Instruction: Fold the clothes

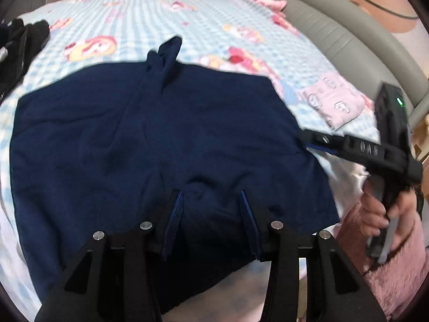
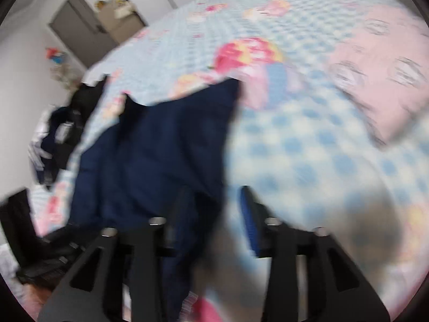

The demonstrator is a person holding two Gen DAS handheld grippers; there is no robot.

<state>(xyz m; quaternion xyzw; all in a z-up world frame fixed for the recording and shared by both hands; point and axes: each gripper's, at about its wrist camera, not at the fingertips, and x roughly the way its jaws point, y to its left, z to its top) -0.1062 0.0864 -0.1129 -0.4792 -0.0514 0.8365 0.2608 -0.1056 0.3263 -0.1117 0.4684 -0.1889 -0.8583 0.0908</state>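
black fingers of the left gripper (image 1: 211, 214) fill the bottom of the left wrist view, spread apart with nothing between them, hovering over the near hem of the dark navy blue garment of thin smooth fabric (image 1: 166, 139). that garment lies spread across the centre of the frame on the light blue checked bedsheet with pink cartoon prints (image 1: 150, 21), mostly flat, with a twisted tab of cloth sticking up at its far edge, upper middle. at the right of the same frame the right gripper (image 1: 308, 141) reaches in from the side, its tips at the garment's right edge; whether they are clamped on the cloth cannot be told from there. in the blurred right wrist view its fingers look parted, the left one over navy cloth and the right one over sheet, so it seems to straddle the edge without pinching it. the hand (image 1: 380, 214) holding it shows at lower right, over fuzzy pink fabric.

a small folded pale pink patterned cloth (image 1: 335, 104) sits right of centre, and a heap of black clothes (image 1: 24, 43) sits at upper left.

risks, as a judgement: a pinch at the edge could catch one layer only, or the sheet with it, dragging both. the raised tab could get buried in a crooked fold. pulling one side alone would skew this slippery fabric.
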